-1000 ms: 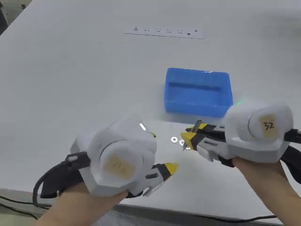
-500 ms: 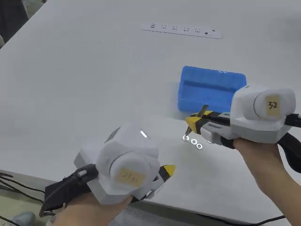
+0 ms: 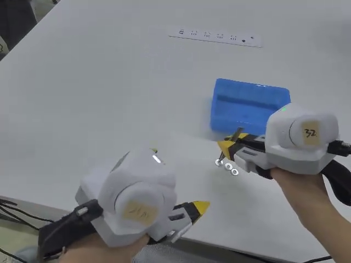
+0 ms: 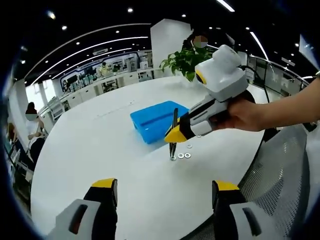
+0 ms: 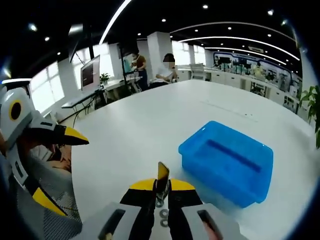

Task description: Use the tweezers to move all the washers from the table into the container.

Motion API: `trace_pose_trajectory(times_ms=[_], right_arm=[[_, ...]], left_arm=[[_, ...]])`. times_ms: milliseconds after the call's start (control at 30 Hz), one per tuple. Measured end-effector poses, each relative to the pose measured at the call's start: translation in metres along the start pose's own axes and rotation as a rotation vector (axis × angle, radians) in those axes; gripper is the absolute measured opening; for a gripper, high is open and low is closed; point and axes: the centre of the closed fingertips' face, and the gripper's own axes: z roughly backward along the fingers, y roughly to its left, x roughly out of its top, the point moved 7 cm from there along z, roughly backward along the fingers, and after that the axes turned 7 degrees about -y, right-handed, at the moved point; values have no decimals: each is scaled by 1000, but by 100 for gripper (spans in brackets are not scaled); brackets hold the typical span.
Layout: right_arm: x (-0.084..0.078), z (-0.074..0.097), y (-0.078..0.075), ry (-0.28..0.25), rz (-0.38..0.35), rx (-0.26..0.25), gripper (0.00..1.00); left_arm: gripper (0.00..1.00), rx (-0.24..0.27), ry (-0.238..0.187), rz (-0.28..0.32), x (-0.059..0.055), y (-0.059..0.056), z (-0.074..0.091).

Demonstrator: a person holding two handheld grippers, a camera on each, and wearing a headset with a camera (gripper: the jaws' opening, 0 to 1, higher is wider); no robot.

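The right gripper (image 3: 226,147) was at the right of the frame, its yellow jaws closed on the tweezers (image 3: 236,134); their tip pointed down at the leftmost of three washers (image 3: 227,166) on the white table (image 3: 109,98); the blue container (image 3: 249,104) stood just above these in the frame; the left gripper (image 3: 196,209) was at the lower left; a power strip (image 3: 215,36) lay near the top.

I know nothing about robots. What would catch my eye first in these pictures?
The bright blue container stands out on the white table, just beyond the two grippers. In front of it, the right gripper pinches a pair of tweezers point-down at a short row of tiny washers. The left gripper hangs nearer the table's edge with its jaws wide apart.
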Motion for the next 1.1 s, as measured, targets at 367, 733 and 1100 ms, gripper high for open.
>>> trace_pose_trajectory(times_ms=[367, 733, 1100], right_arm=[[2, 1, -2, 16, -9, -3, 4], [44, 20, -11, -97, -7, -30, 4], [76, 7, -44, -177, -9, -110, 4]], left_arm=[[99, 62, -76, -6, 3, 7, 2], [95, 68, -43, -22, 0, 6, 2], [97, 79, -34, -30, -1, 5, -1]])
